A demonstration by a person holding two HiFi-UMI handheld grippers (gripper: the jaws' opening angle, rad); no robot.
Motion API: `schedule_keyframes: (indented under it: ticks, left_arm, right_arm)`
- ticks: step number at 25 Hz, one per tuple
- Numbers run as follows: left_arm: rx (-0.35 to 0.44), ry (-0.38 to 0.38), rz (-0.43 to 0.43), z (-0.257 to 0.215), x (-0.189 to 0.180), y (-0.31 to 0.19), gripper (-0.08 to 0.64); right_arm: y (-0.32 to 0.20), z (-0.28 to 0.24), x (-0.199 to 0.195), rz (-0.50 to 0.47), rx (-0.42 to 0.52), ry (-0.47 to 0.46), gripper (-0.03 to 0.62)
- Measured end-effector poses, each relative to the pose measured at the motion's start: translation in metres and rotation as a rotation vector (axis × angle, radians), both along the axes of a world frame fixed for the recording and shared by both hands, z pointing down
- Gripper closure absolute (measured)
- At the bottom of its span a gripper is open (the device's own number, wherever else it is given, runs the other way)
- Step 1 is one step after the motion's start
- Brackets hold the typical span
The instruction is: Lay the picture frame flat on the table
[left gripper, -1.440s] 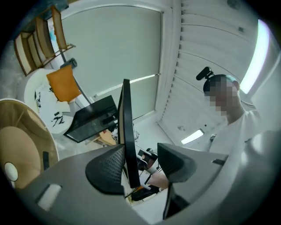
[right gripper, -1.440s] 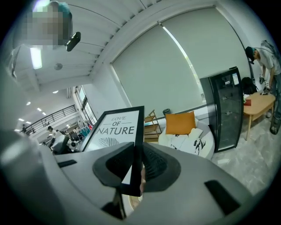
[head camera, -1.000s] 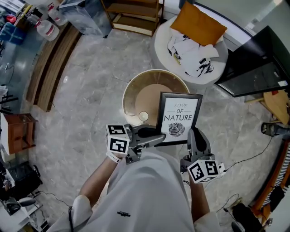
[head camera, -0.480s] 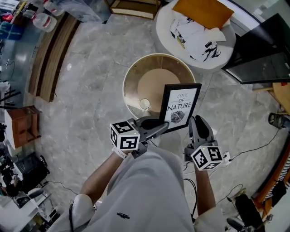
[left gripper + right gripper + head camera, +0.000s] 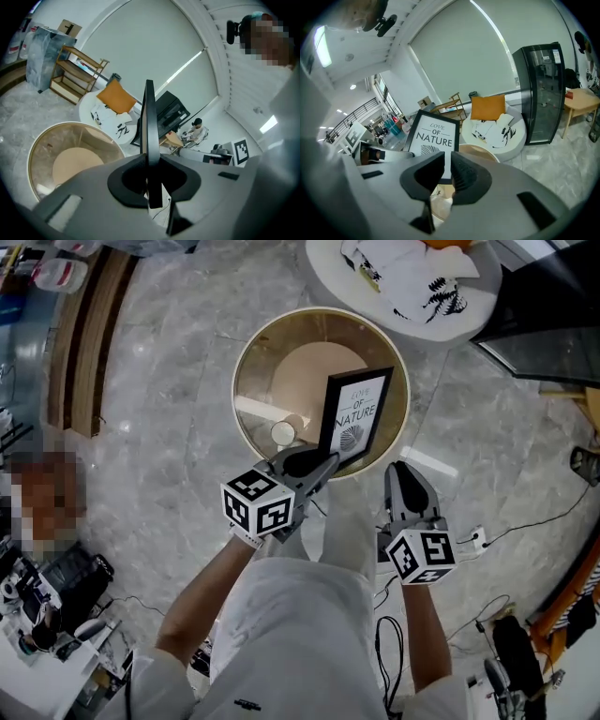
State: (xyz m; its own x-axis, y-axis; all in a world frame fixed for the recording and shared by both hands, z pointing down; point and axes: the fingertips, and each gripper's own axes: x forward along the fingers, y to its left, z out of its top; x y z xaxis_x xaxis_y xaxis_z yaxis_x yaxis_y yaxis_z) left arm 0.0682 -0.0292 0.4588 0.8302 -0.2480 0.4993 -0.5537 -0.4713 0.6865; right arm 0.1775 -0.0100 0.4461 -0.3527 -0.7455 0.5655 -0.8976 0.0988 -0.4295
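A black picture frame (image 5: 356,418) with a white "Love of Nature" print stands upright over the round glass table (image 5: 248,362) with a gold rim. My left gripper (image 5: 323,465) is shut on the frame's lower left edge. In the left gripper view the frame (image 5: 149,122) shows edge-on, clamped between the jaws of the left gripper (image 5: 151,180). My right gripper (image 5: 401,474) hangs just right of the frame, near the table's front edge, shut with nothing in it. In the right gripper view the frame's print (image 5: 432,133) faces that gripper (image 5: 446,171).
A small round glass (image 5: 283,433) sits on the table left of the frame. Behind the table are a white round seat (image 5: 412,277) with cushions and a black cabinet (image 5: 553,306). A wooden bench (image 5: 80,343) lies far left. Cables (image 5: 487,535) run across the marble floor at right.
Both grippers have moved forward toward the table. The frame, held by the left gripper, now stands over the glass top and has turned more edge-on to the head view.
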Motion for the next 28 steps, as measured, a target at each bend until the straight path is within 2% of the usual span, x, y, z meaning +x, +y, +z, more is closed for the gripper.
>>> schedule_keyframes:
  ticks: [5,12,15,28]
  left_arm:
    - [-0.014,-0.060,-0.010,0.070,0.005,-0.014,0.511]
    - [-0.074,-0.090,-0.022,0.155,0.015,-0.036,0.509]
    - [-0.099,-0.084,0.002,0.184,0.018,-0.046,0.509]
    - [-0.207,-0.094,0.094,0.287,0.011,-0.068,0.509]
  right_arm:
    - [-0.004,0.058,0.011,-0.005,-0.046,0.043,0.575]
    - [-0.013,0.131,0.022,0.017,-0.110,-0.006,0.577]
    - [-0.021,0.160,0.022,0.019,-0.135,-0.017,0.577]
    - [-0.027,0.227,0.001,0.023,-0.209,-0.038,0.578]
